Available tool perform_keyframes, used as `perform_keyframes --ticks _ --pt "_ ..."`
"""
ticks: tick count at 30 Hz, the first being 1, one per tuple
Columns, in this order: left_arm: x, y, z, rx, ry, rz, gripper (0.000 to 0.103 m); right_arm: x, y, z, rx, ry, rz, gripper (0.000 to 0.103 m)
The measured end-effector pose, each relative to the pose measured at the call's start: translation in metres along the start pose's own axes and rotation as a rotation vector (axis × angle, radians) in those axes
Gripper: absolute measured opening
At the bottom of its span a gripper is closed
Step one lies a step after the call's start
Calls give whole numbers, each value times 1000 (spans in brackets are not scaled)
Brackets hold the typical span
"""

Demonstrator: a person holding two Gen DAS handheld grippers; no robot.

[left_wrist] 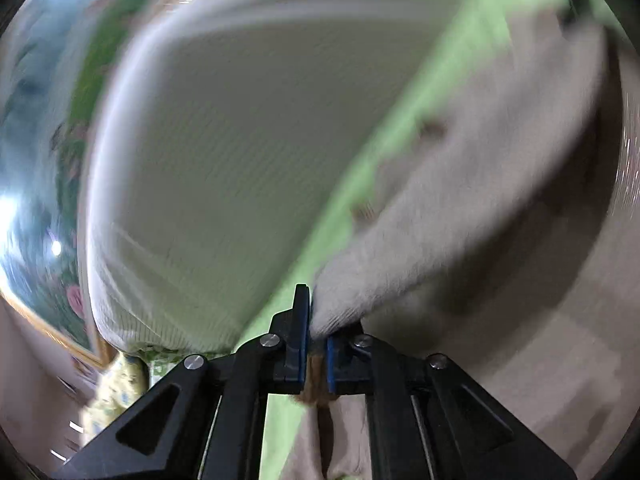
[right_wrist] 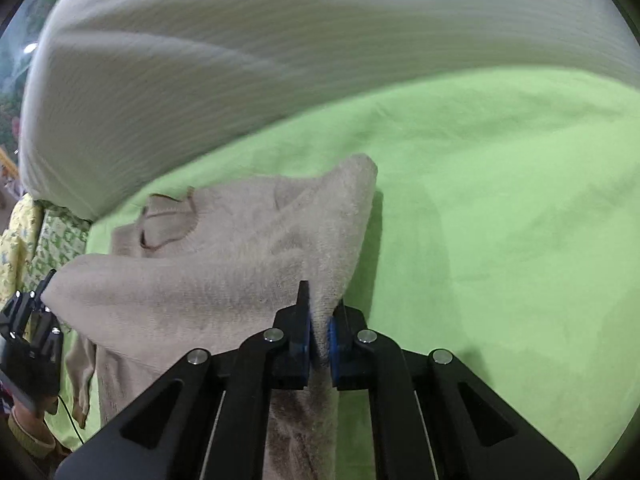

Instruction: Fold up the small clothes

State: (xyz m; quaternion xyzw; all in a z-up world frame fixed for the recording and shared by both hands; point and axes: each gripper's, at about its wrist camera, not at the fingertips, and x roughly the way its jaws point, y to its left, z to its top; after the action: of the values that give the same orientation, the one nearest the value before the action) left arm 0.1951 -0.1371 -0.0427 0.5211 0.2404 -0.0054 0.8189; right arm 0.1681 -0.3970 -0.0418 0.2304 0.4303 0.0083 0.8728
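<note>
A small beige fuzzy sweater [right_wrist: 224, 264] lies partly on a green sheet [right_wrist: 500, 208], its neckline at the far left. My right gripper [right_wrist: 319, 336] is shut on a fold of the sweater's edge and holds it raised. My left gripper [left_wrist: 317, 344] is shut on another edge of the same sweater [left_wrist: 460, 208], which stretches away to the right. The left gripper also shows at the left edge of the right wrist view [right_wrist: 36, 312], holding the sweater's corner. The left wrist view is blurred.
A large white ribbed pillow or cushion [right_wrist: 240, 52] lies across the far side of the green sheet. Yellow and green patterned bedding [right_wrist: 36, 248] sits at the left. A floral surface [left_wrist: 44, 152] shows at the left of the left wrist view.
</note>
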Motion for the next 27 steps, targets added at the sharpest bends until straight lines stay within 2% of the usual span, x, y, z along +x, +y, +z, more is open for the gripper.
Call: perform_keyframes --ticks 2,4,6,7,8,9,10,12,13,16,18,20,22,23,24,25,27 --pt "14 -12 -12 3 81 -26 14 6 -2 -5 1 25 -19 10" --pt "17 -8 -25 -63 163 -49 32 4 -1 -7 -9 24 -40 11" --pt "6 16 -39 -225 221 -151 67 -3 -1 -7 -21 9 -42 13" --pt "-2 30 -48 -315 240 -198 72 -7 0 -6 -23 6 -42 13" --pt "-9 45 -55 -438 256 -282 73 -11 0 -5 -23 2 -43 13" --pt "-12 61 -62 -578 268 -416 74 -14 1 -6 -23 -7 -36 14" --pt "-11 70 -66 -688 288 -518 75 -18 2 -6 -22 -24 -24 14" --pt "9 84 -80 -981 363 -784 80 -24 3 -5 -13 -44 -20 15" --pt "18 81 -85 -1077 401 -862 80 -25 1 -4 -9 -46 -13 17" --pt "52 61 -98 -1302 552 -965 80 -23 6 -2 13 -46 -7 25" --pt "77 57 -105 -1387 628 -977 80 -22 7 -1 24 -46 -5 34" --pt "87 56 -107 -1451 633 -959 80 -20 3 0 46 -56 -18 40" --pt "97 62 -101 -1462 600 -905 79 -15 -3 3 78 -59 -31 40" --pt "98 66 -96 -1461 565 -889 62 -11 -6 4 98 -57 -30 40" --pt "98 71 -94 -1457 524 -888 14 -7 -9 6 121 -54 -24 40" --pt "98 74 -92 -1451 493 -920 7 -4 -11 8 133 -53 -23 40" --pt "94 83 -97 -1450 440 -922 8 1 -10 10 130 -51 -28 40"
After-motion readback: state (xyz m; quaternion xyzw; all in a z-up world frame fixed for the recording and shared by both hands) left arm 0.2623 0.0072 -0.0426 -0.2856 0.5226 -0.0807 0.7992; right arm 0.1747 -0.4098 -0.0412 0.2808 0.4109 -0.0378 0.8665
